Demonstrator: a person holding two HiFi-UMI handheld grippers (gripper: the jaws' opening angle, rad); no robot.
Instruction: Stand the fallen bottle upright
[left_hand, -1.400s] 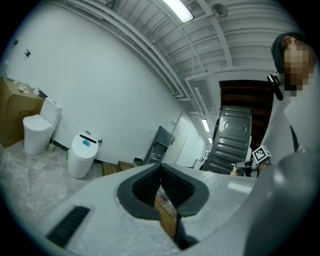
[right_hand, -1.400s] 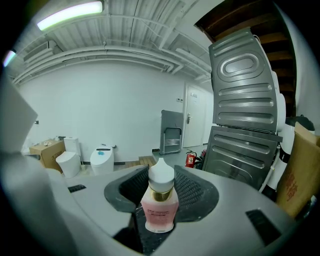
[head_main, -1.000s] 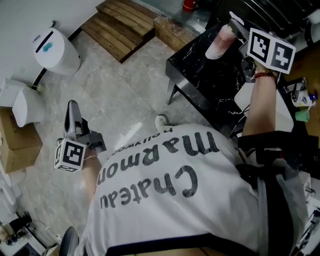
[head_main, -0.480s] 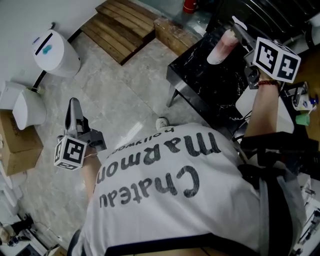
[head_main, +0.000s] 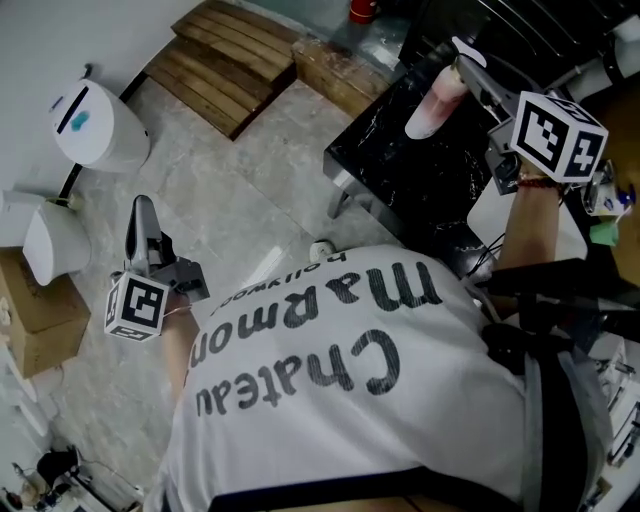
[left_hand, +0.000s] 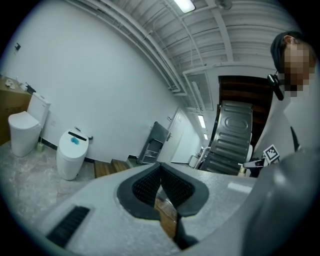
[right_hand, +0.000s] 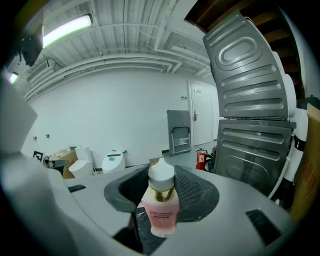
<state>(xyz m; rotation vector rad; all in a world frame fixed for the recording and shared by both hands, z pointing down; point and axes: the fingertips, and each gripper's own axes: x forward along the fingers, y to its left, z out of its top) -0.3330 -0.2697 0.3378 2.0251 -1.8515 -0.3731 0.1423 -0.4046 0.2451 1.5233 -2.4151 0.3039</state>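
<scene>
Right gripper view showed the right gripper (right_hand: 161, 176) clamped on the bottle (right_hand: 161, 212), long axis near vertical, cap up, over the black table (right_hand: 142, 226).

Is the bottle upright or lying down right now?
Upright: the bottle stands cap up between the right gripper's fingers, over the black table. Whether its base touches the table, cannot tell.

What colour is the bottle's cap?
White cap on the pink bottle; clearest in the right gripper view.
</scene>
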